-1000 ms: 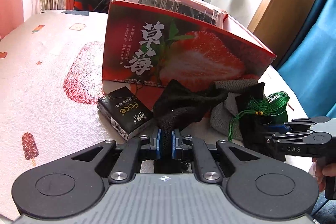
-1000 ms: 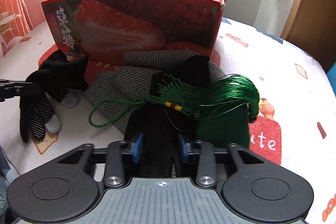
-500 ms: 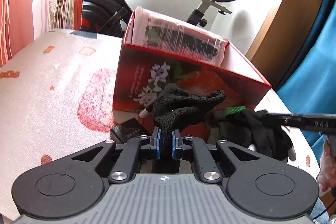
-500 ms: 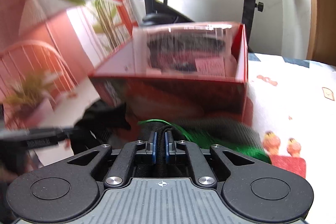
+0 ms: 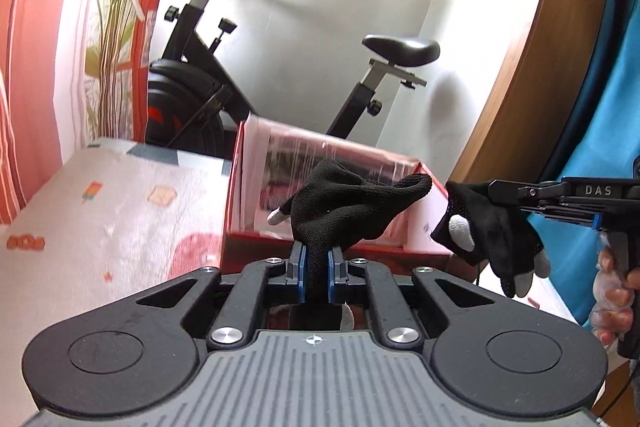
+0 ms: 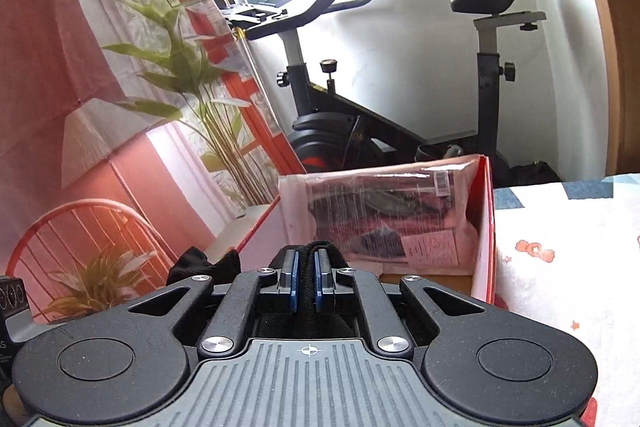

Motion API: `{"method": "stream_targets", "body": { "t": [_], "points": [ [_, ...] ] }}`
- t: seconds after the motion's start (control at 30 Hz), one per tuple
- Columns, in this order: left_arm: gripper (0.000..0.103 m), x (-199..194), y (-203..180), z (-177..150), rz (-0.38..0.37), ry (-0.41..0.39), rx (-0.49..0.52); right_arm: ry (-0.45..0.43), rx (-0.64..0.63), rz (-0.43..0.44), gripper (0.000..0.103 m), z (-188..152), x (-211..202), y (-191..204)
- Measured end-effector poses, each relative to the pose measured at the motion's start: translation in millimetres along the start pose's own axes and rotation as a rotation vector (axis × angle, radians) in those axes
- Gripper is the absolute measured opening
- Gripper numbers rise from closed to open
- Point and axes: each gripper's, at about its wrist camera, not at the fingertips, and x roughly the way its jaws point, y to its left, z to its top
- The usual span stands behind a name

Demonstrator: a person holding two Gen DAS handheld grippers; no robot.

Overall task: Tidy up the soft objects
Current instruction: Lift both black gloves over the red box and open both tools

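Note:
My left gripper (image 5: pixel 316 263) is shut on a black knit glove (image 5: pixel 352 211), which stands up in a bunch above the blue pads and has one grey fingertip. To the right, my right gripper (image 5: pixel 500 195) holds a second black glove (image 5: pixel 488 231) with grey fingertips, hanging in the air. In the right wrist view, my right gripper (image 6: pixel 306 281) is shut on that black glove (image 6: pixel 306 263), of which only a thin strip shows. Behind both stands the open red strawberry box (image 5: pixel 416 247) (image 6: pixel 486 227) with a plastic-wrapped package (image 6: pixel 380 211) inside. The first glove (image 6: pixel 204 265) peeks in at the left.
A table with a patterned cloth (image 5: pixel 120 195) (image 6: pixel 568 235) bears the box. An exercise bike (image 5: pixel 224 83) (image 6: pixel 360 123) stands behind it by the wall. A plant (image 6: pixel 188 79) and a red chair (image 6: pixel 80 235) are at the left, a wooden door (image 5: pixel 520 67) at the right. A hand (image 5: pixel 616 291) holds the right gripper.
Both grippers have risen from the table, each carrying a black glove. The right jaws closed on theirs. The cigarette pack, grey cloth and green tassel have dropped out of view.

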Motion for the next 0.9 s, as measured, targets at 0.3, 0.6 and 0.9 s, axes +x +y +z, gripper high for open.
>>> {"method": "stream_targets", "body": {
  "t": [0.3, 0.6, 0.9],
  "points": [
    [0.011, 17.9, -1.2, 40.6, -0.013, -0.044, -0.002, -0.071, -0.041, -0.023, 0.007, 39.2, 9.6, 6.0],
    [0.011, 49.5, 2.6, 61.5, -0.034, -0.024, -0.029, -0.049, -0.088, -0.111, 0.008, 53.2, 40.2, -6.9],
    [0.011, 111.0, 7.5, 58.3, 0.052, 0.104, 0.036, 0.082, -0.107, -0.252, 0.007, 10.2, 95.7, -39.1]
  ]
}}
